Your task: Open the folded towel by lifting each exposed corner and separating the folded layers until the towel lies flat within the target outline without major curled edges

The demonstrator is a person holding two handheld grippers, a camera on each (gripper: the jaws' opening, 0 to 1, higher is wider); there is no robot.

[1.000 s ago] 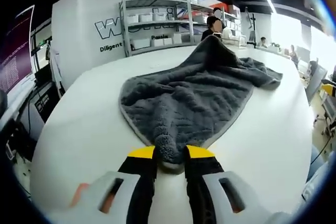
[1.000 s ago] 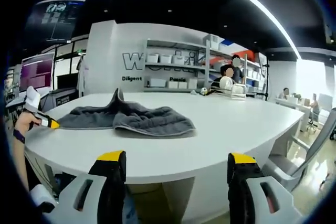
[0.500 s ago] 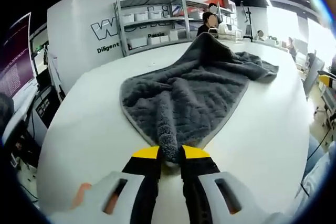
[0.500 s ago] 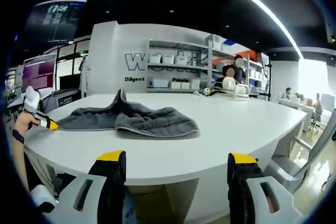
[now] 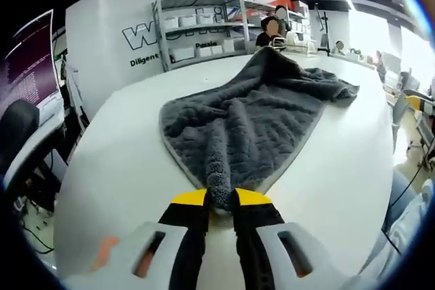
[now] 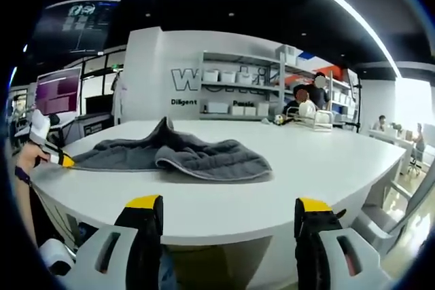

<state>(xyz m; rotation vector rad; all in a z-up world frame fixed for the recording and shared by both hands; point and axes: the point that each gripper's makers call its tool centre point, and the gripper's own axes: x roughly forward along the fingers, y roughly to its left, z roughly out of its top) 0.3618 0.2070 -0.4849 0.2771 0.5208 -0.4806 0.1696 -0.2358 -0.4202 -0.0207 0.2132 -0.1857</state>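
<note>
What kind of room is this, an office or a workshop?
Probably a lab or open-plan workspace. A metal shelving rack holds white bins against a wall with large lettering, a monitor glows at one side, and a grey towel lies on a big white table.

The right gripper [image 6: 230, 225] hangs wide open before the table [image 6: 306, 168], the rumpled towel [image 6: 177, 157] beyond.

White round-edged table [image 5: 115, 168] in front of me, glossy, bare top. One item on it: dark grey towel [image 5: 251, 113], rumpled, still partly folded, with a ridge bunched up along its middle. Its near corner comes to the table edge closest to me; its far end sits toward the edge facing the shelving [image 5: 204, 25]. In my right gripper view the towel [image 6: 177, 154] lies left of the table's [image 6: 306, 168] centre.
</note>
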